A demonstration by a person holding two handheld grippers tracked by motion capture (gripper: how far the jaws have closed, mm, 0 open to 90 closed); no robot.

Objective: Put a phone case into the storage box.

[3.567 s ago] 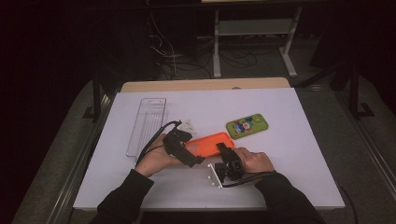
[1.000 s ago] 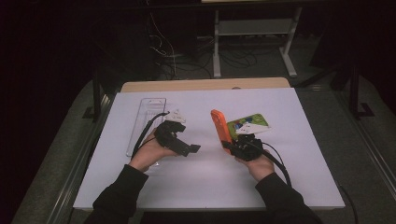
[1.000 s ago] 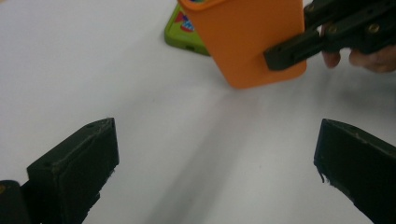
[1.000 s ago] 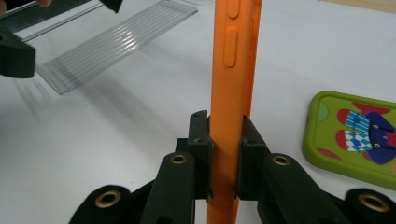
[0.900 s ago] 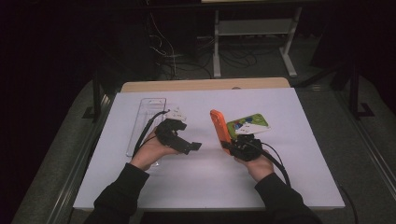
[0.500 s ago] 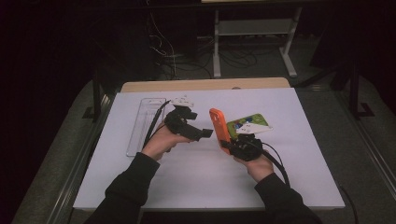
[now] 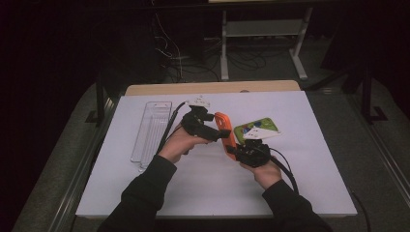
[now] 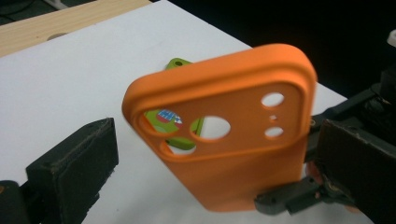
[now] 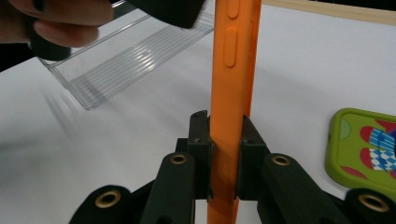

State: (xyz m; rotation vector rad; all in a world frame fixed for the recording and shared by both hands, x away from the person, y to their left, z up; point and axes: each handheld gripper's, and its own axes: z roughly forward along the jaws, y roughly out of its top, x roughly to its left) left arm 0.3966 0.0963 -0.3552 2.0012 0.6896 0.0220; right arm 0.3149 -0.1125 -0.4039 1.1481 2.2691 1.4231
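Observation:
An orange phone case stands upright above the table, with my right gripper shut on its lower edge. In the right gripper view the two black jaws pinch the case's thin side wall, side buttons facing the camera. My left gripper is at the case's upper end from the left. In the left gripper view its jaws stand open on either side of the case, and the left pad is well apart from it.
A green phone case with a colourful print lies flat just behind the right gripper, also in the right gripper view. A clear plastic tray lies at the left of the white sheet. A cable trails from each gripper.
My left gripper has moved right and slightly up from beside the tray to the orange case, so its jaws now straddle it. The right gripper has kept still with the case upright.

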